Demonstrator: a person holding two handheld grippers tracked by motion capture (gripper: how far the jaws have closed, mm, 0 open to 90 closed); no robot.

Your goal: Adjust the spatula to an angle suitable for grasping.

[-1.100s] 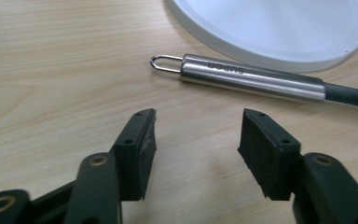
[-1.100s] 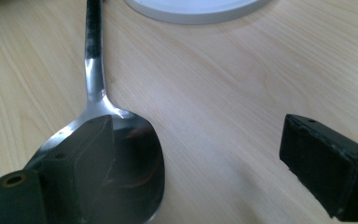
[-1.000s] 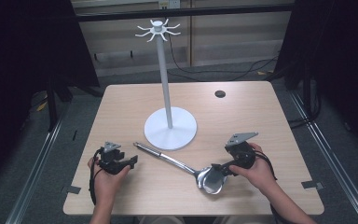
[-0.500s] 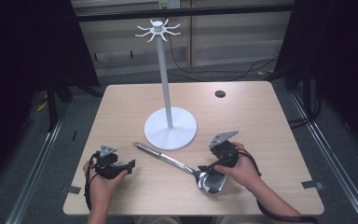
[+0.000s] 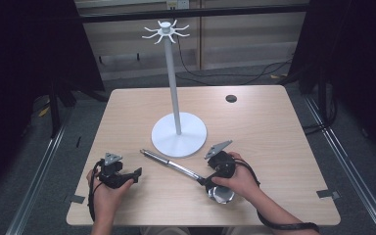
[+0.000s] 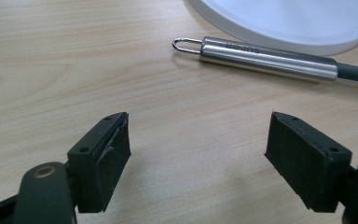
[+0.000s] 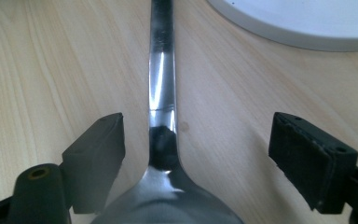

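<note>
Right gripper (image 5: 209, 182) spread wide, straddling the neck of a steel ladle (image 7: 162, 116), one jaw on either side, neither pad touching the metal in the right gripper view; held low over the worktop (image 5: 274, 132) near its front edge, right of centre, with the right hand (image 5: 240, 178) wrapped around the body. Left gripper (image 5: 136, 174) likewise gaping, gripping nothing, bare wood between its black blocks in the left gripper view; parked near the front-left corner in the left hand (image 5: 108, 188). Ladle lying flat and slantwise, shiny round bowl (image 5: 220, 193) close to the front edge under the right hand, slim mirror-bright stem running back and leftward to a thicker brushed-metal handle (image 6: 268, 59) tipped with a small wire hanging loop (image 6: 185, 45). Handle end just beside the rim of a white hook stand's round base (image 5: 178, 134), touching or not impossible to judge. Smooth, flat disc base sitting mid-worktop, thin white pole (image 5: 172, 78) rising upright from it to a crown of curled hooks (image 5: 165, 30). Pale wood-grain laminate top with rounded corners; small dark round hole (image 5: 231, 98) toward the back-right. Grey three-cornered plates atop both grippers, cables trailing toward the forearms.
</note>
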